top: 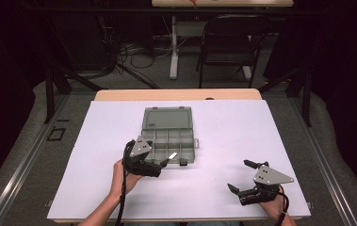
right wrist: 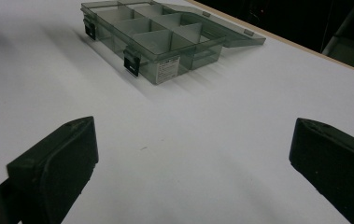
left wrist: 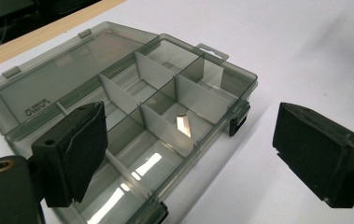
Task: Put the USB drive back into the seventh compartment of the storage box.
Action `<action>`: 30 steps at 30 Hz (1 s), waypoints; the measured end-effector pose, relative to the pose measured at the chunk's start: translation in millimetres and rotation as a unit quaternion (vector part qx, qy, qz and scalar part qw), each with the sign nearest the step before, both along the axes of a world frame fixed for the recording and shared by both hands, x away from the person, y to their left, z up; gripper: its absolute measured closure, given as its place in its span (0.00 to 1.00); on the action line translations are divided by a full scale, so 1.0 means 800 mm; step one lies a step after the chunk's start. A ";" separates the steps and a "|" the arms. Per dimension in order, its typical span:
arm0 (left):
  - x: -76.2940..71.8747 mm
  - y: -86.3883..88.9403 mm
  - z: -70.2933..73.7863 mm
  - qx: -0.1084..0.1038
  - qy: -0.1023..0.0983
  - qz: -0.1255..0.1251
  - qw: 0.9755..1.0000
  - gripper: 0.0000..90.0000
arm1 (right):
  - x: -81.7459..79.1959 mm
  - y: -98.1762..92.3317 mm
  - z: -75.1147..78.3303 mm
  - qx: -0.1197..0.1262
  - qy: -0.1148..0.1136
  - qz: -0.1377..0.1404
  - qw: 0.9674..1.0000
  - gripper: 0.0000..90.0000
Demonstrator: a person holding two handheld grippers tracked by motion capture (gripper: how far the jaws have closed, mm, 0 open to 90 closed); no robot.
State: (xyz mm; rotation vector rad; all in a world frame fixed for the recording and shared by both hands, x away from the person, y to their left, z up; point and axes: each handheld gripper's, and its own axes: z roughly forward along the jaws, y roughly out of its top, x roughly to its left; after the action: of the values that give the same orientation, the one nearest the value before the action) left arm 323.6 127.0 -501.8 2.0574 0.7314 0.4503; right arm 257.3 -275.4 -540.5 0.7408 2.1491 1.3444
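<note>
A grey see-through compartment box (top: pixel 168 137) lies open in the middle of the white tabletop (top: pixel 242 136), its lid (top: pixel 167 117) folded flat behind it. My left gripper (top: pixel 163 163) hovers at the box's near edge, open, with nothing between its jaws. In the left gripper view the left gripper (left wrist: pixel 191 151) looks over the box (left wrist: pixel 165 100) and its dividers; a bright glint (left wrist: pixel 182 126) sits in one compartment, and I cannot tell whether it is an object. My right gripper (top: pixel 239 175) rests open near the front right of the table, apart from the box (right wrist: pixel 156 37).
Black latches (left wrist: pixel 237 122) hang on the box's front wall, and a white label (right wrist: pixel 167 68) is on its side. Beyond the table's wooden far edge (top: pixel 176 94) stand a folding chair (top: pixel 232 42), a white desk leg (top: pixel 173 47) and cables on the floor.
</note>
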 end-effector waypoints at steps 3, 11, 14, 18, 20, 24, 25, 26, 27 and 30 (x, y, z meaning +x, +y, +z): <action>-0.006 0.005 -0.001 -0.001 -0.002 0.002 1.000 0.12 | 0.000 0.000 0.000 0.001 0.000 -0.001 1.000 0.01; -0.021 0.023 -0.004 -0.001 -0.007 0.011 1.000 0.12 | 0.001 0.000 0.000 -0.001 0.006 0.000 1.000 0.01; -0.028 0.031 -0.007 -0.004 -0.008 0.019 1.000 0.11 | 0.001 0.000 0.000 0.002 0.007 -0.001 1.000 0.00; -0.037 0.041 -0.011 -0.007 -0.010 0.030 0.999 0.12 | 0.000 0.000 0.000 0.002 0.008 0.000 1.000 0.00; -0.040 0.046 -0.012 -0.008 -0.011 0.032 0.999 0.11 | 0.000 0.000 0.000 0.002 0.009 0.000 1.000 0.00; -0.047 0.052 -0.017 -0.002 -0.007 0.040 0.999 0.03 | 0.000 0.000 0.000 0.002 0.009 -0.001 1.000 0.00; -0.050 0.055 -0.018 -0.002 -0.010 0.045 0.999 0.03 | 0.000 0.000 0.000 0.001 0.009 -0.001 1.000 0.00; -0.051 0.056 -0.018 -0.001 -0.012 0.048 0.999 0.04 | 0.000 0.000 0.000 0.002 0.009 -0.001 1.000 0.00; -0.053 0.057 -0.018 -0.002 -0.014 0.050 0.999 0.04 | 0.000 0.000 0.000 0.002 0.009 -0.001 1.000 0.00; -0.056 0.062 -0.019 -0.008 -0.016 0.056 0.998 0.04 | 0.000 0.000 0.000 0.002 0.010 -0.001 1.000 0.00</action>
State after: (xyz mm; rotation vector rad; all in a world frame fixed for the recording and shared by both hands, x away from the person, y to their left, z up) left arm 278.7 176.8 -517.1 1.9956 0.8311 0.5374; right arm 257.5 -275.0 -540.5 0.7600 2.1620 1.3464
